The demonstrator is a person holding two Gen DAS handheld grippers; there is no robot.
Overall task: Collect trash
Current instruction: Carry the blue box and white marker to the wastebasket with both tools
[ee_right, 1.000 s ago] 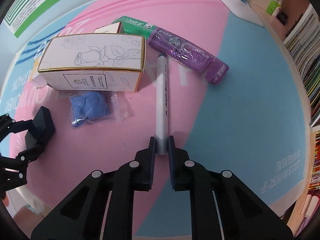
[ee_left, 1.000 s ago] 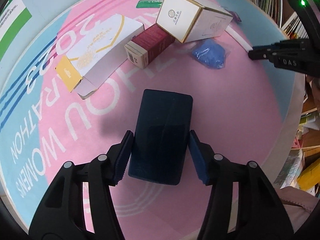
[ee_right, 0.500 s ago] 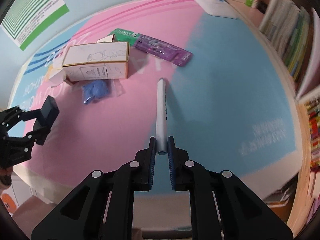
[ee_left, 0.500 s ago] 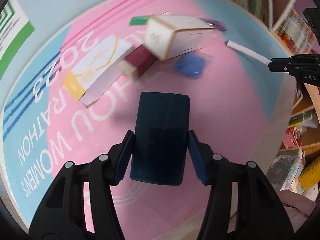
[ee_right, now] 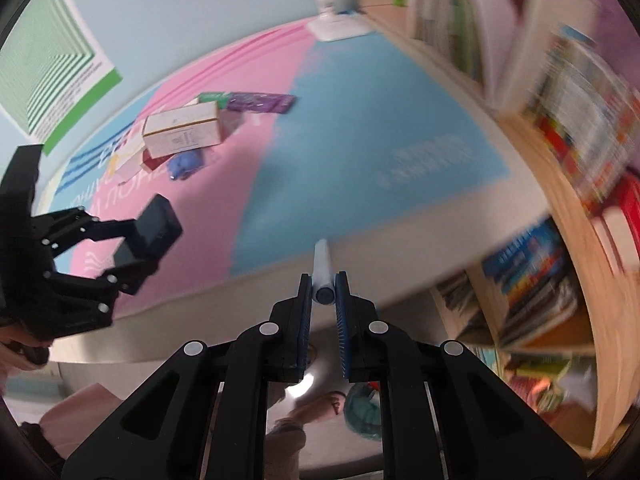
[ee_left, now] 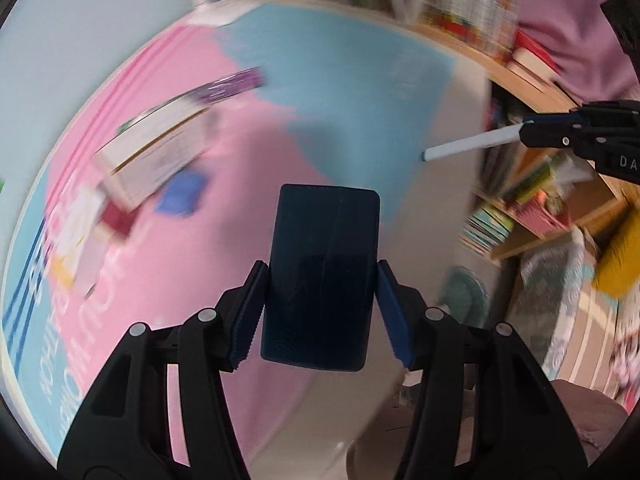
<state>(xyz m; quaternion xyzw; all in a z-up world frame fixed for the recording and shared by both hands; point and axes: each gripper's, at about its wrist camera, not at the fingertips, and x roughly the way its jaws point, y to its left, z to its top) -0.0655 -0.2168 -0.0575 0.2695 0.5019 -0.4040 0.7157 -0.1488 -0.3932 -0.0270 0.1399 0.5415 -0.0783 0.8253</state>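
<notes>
My left gripper (ee_left: 320,312) is shut on a dark navy box (ee_left: 320,276) and holds it in the air above the table's pink part; it shows at the left in the right wrist view (ee_right: 156,228). My right gripper (ee_right: 323,300) is shut on a white pen (ee_right: 323,276) and holds it beyond the table's near edge; the pen also shows at the right in the left wrist view (ee_left: 472,146). On the table lie a white gold-edged box (ee_right: 184,130), a blue crumpled bag (ee_right: 184,164), a maroon box (ee_right: 154,160) and a purple wrapper (ee_right: 260,102).
The table (ee_right: 360,160) has a pink and blue cover. A bookshelf (ee_right: 560,140) full of books stands to the right. A white lamp base (ee_right: 340,28) is at the table's far end. A teal bin (ee_right: 360,412) and the floor lie below.
Both grippers have lifted and pulled back from the table with their loads. The pen has left the table surface and both views have swung right toward the bookshelf.
</notes>
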